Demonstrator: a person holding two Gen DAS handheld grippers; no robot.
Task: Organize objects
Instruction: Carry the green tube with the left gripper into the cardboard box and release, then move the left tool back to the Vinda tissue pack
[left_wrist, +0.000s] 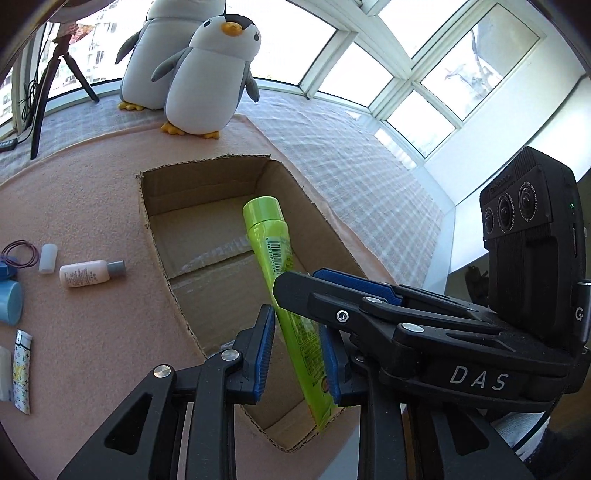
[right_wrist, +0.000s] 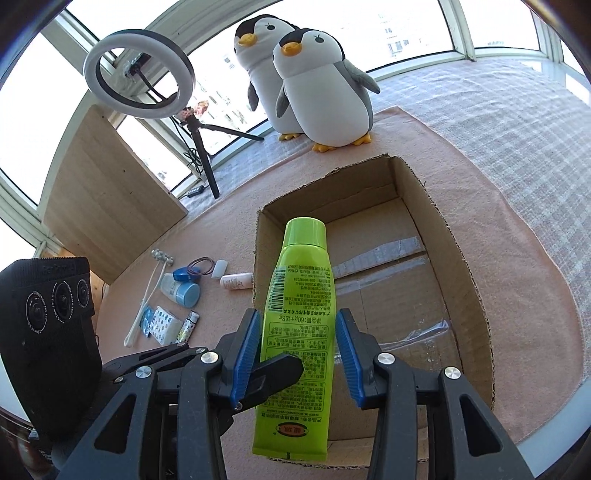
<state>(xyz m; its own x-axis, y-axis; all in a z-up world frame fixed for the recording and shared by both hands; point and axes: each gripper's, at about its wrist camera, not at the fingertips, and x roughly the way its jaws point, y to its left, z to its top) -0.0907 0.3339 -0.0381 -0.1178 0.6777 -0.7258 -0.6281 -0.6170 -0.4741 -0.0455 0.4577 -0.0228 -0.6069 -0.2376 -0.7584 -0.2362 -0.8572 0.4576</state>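
Observation:
A lime-green tube (left_wrist: 266, 229) (right_wrist: 303, 280) hangs cap-forward over the open cardboard box (left_wrist: 142, 206) (right_wrist: 461, 266). My left gripper (left_wrist: 297, 321) is shut on the tube's flat faces near its lower half. In the right wrist view, one of its black fingers (right_wrist: 273, 373) lies across the front of the tube. My right gripper (right_wrist: 298, 314) (left_wrist: 299, 282) straddles the tube's wide sides. Its blue pads (right_wrist: 347, 354) sit close beside the edges, and a thin gap shows on each side. Only tape strips show on the box floor.
Small toiletries lie on the pink mat (left_wrist: 92, 166) left of the box: a pink bottle (left_wrist: 86, 273) (right_wrist: 236, 282), a blue jar (right_wrist: 184, 293), hair ties and packets. Two plush penguins (left_wrist: 210, 74) (right_wrist: 325, 92) stand behind the box. A ring light (right_wrist: 138, 70) and wooden board (right_wrist: 99, 184) stand far left.

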